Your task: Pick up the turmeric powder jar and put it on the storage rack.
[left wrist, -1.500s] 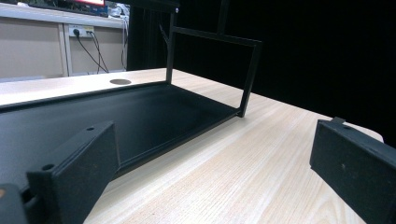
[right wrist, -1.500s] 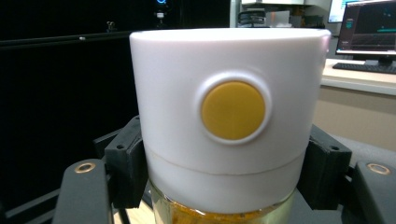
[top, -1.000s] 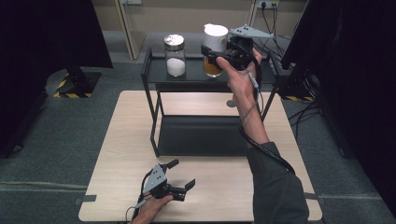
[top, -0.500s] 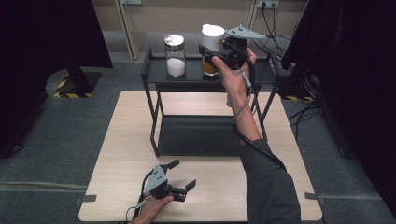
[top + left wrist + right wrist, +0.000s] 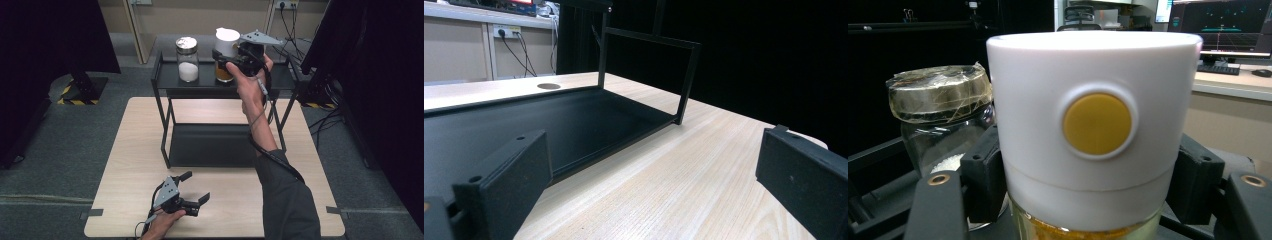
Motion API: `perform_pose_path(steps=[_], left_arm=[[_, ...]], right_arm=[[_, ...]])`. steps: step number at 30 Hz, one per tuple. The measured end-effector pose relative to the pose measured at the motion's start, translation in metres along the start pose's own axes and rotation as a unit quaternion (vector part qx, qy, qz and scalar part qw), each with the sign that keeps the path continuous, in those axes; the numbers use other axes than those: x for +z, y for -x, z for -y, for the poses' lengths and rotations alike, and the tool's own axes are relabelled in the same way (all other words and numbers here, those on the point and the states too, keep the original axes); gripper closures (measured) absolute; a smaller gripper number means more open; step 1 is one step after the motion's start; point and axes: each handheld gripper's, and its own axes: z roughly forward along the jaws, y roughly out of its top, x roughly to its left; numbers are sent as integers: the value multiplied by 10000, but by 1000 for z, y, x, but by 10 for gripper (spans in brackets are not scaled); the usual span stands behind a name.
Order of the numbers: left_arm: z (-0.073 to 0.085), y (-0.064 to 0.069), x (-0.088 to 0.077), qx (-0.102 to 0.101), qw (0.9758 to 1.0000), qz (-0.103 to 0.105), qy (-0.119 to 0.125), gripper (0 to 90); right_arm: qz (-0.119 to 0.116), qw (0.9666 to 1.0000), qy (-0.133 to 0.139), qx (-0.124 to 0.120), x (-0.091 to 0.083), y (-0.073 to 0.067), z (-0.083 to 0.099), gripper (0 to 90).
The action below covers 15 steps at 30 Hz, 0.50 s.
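Note:
A jar with a tall white lid (image 5: pixel 227 37) and amber contents stands on the top shelf of a black rack (image 5: pixel 167 80). My right gripper (image 5: pixel 231 56) reaches it from the right, and its jaws are shut on the lid's two sides. Close up in the right gripper view, the white lid (image 5: pixel 1093 130) carries a round yellow dot and sits between the right gripper's (image 5: pixel 1093 187) black pads. My left gripper (image 5: pixel 195 187) rests open on the wooden table (image 5: pixel 140 150) near its front edge. It (image 5: pixel 649 190) holds nothing and faces the rack's lower tray (image 5: pixel 549 120).
A second glass jar (image 5: pixel 187 59) with a metal lid and white powder stands just left of the held one on the same shelf, seen close in the right gripper view (image 5: pixel 940 120). The rack's low black tray (image 5: pixel 215 145) covers the table's middle. Cables lie at the back right.
My right hand and gripper have shifted slightly left on the white-lidded jar. The left gripper has stayed still on the table.

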Motion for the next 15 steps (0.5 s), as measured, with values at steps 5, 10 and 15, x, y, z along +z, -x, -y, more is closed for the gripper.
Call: perform_pose_path(steps=[5, 10, 15], left_arm=[[0, 0, 0, -17, 10000, 5, 19, 7], [0, 0, 0, -21, 10000, 0, 14, 7], [1, 0, 0, -37, 10000, -2, 6, 7]], right_arm=[[-39, 10000, 62, 28, 0, 1, 1, 219], [56, 10000, -44, -58, -2, -4, -3, 92], [184, 9998, -59, 5, -8, -10, -3, 7]])
